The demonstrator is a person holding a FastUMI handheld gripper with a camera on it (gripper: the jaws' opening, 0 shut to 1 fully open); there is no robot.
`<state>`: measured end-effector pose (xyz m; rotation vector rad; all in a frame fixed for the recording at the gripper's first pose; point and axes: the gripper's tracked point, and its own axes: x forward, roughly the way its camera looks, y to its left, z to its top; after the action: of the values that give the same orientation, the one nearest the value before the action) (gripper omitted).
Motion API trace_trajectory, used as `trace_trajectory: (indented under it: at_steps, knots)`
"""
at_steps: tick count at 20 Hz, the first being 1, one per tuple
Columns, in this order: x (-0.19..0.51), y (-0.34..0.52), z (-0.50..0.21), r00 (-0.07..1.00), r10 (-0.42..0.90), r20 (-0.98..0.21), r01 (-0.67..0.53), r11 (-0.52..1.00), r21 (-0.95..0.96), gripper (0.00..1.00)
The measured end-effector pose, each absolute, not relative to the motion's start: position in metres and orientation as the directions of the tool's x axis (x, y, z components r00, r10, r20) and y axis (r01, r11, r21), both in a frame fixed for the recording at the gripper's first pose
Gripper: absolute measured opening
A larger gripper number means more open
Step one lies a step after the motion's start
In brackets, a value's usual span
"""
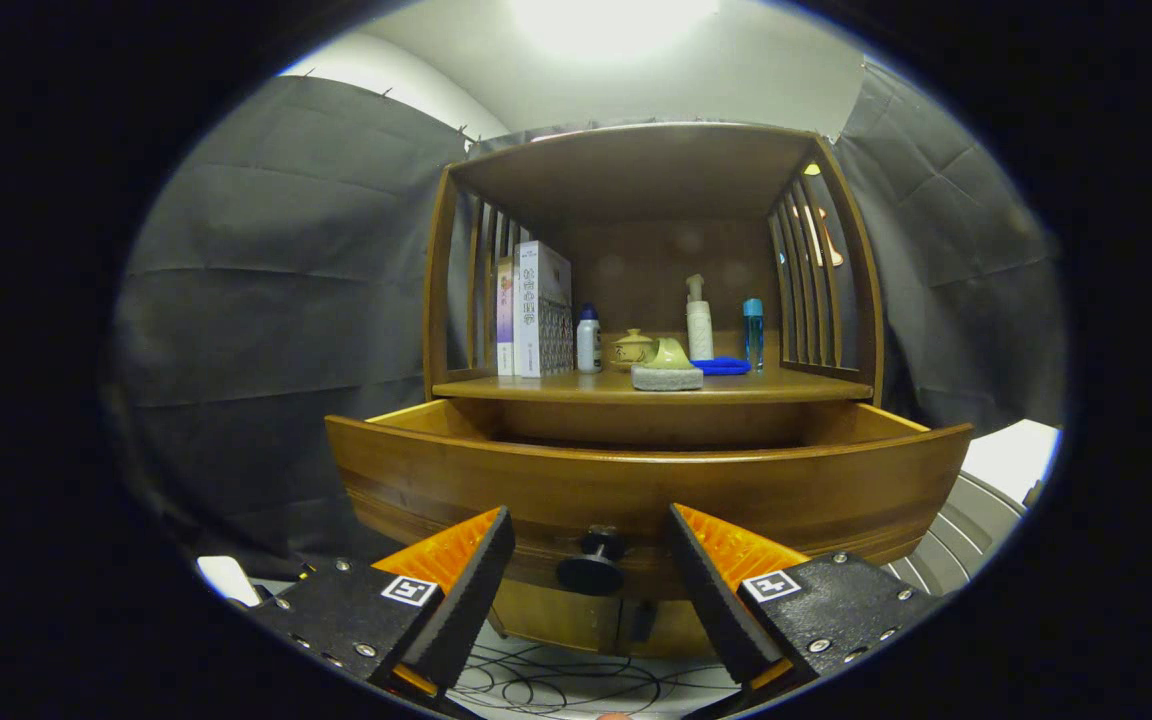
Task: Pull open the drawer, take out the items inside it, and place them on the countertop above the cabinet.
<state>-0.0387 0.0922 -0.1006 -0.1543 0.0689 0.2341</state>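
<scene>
Gripper view: drawer (648, 480) interior hidden.

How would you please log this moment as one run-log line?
drawer: pulled open | tool: open, fingers either side of knob, not pressing | countertop: items standing | drawer contents: hidden

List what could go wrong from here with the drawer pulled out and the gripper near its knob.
1. The gripper stands open around the knob without pressing it; reaching up from here, a finger may catch the drawer front's rim.
2. The drawer's inside is hidden behind its front, so a grasp would be blind.
3. The countertop already holds a sponge, blue cloth and bottles; a placed item may knock them.
</scene>
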Motion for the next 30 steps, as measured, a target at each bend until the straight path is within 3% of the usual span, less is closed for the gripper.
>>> trace_trajectory:
  at_steps: [8, 18, 30]
  knots:
    - [-0.017, 0.078, -0.123, 0.977, 0.157, -0.146, -0.174, 0.978, -0.117, 0.95]
    - [-0.011, 0.078, -0.122, 0.99, 0.099, -0.098, -0.112, 0.984, -0.135, 0.92]
    - [0.04, 0.08, -0.114, 0.992, 0.047, -0.119, -0.057, 0.995, -0.082, 0.92]
